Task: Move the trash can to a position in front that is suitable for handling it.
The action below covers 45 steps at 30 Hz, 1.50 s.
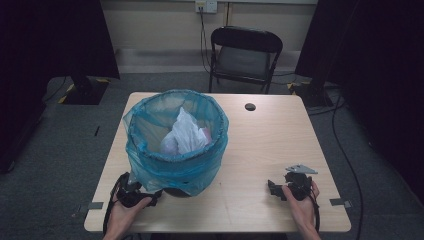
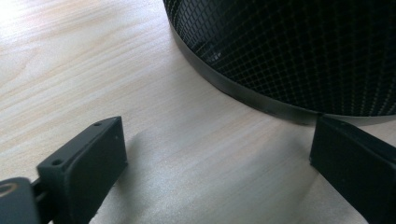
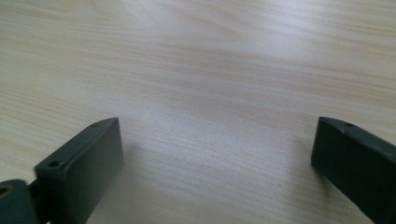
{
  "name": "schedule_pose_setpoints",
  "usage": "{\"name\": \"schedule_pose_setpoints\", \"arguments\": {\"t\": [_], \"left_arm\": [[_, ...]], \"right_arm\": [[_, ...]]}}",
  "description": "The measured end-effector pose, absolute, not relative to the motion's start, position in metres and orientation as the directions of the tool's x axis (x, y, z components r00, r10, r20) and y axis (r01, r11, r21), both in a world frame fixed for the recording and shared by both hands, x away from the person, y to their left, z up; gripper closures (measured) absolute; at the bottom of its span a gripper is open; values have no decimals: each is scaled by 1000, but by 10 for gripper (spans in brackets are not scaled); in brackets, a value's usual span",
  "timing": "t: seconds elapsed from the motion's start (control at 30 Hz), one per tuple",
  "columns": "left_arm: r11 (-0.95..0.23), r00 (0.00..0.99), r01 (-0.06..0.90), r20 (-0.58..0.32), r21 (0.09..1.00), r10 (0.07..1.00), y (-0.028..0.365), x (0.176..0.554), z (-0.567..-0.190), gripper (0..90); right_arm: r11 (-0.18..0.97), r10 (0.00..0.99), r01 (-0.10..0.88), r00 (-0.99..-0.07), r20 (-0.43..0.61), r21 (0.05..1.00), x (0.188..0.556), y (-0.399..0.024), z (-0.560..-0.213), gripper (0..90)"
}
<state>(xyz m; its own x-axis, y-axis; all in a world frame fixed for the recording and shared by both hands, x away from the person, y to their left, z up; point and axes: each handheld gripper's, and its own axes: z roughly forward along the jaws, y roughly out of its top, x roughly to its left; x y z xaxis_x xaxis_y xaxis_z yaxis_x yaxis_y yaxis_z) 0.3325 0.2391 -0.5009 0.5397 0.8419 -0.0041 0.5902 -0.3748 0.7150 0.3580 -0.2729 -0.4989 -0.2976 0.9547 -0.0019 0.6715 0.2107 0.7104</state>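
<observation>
Bin [image 1: 176,150] sat left-centre on the table [image 1: 260,150], blue liner [image 1: 150,165] draped over its rim, white crumpled trash [image 1: 185,132] inside. Left gripper [image 1: 136,196] rested at the bin's near base, jaws wide apart, holding nothing; its own view showed the mesh wall [image 2: 299,51] just ahead. Right gripper [image 1: 285,189] lay well apart on bare wood, jaws equally spread, empty. Judgement: bag removal not started; liner untouched, gather, tie and lift all remained.

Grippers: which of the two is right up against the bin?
The left gripper, open by the mesh bin's base under the blue bag. The right gripper sits open on bare table.
</observation>
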Motion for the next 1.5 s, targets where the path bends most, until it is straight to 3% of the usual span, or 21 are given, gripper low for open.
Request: {"name": "schedule_pose_setpoints", "arguments": {"t": [0.07,0.1,0.13,0.4,0.43,0.67,0.73,1.03,1.5], "left_arm": [[-375,548,583,-8,720,836,239,331,-500,90],[-377,556,575,-9,726,831,239,331,-499,176],[-385,564,572,-6,724,826,239,330,-498,199],[-369,580,556,-29,744,814,239,322,-487,211],[-355,578,558,-45,750,815,240,321,-485,245],[-230,503,524,-79,820,861,258,320,-464,228],[-233,491,502,-53,833,869,264,319,-457,237],[-160,492,512,-135,844,860,288,332,-443,271],[-103,447,485,-144,868,883,298,367,-422,298]], "right_arm": [[194,955,661,-297,15,725,357,-274,-496,212],[173,949,660,-311,56,731,357,-275,-494,154],[172,950,657,-308,54,734,356,-275,-493,164],[165,916,621,-384,113,767,351,-271,-484,199],[162,901,608,-413,135,777,350,-267,-479,222],[177,867,551,-480,136,816,347,-250,-462,241],[187,843,522,-520,137,832,348,-240,-457,283],[205,760,449,-633,148,869,360,-205,-437,407],[189,761,412,-635,133,891,398,-151,-392,395]]}}
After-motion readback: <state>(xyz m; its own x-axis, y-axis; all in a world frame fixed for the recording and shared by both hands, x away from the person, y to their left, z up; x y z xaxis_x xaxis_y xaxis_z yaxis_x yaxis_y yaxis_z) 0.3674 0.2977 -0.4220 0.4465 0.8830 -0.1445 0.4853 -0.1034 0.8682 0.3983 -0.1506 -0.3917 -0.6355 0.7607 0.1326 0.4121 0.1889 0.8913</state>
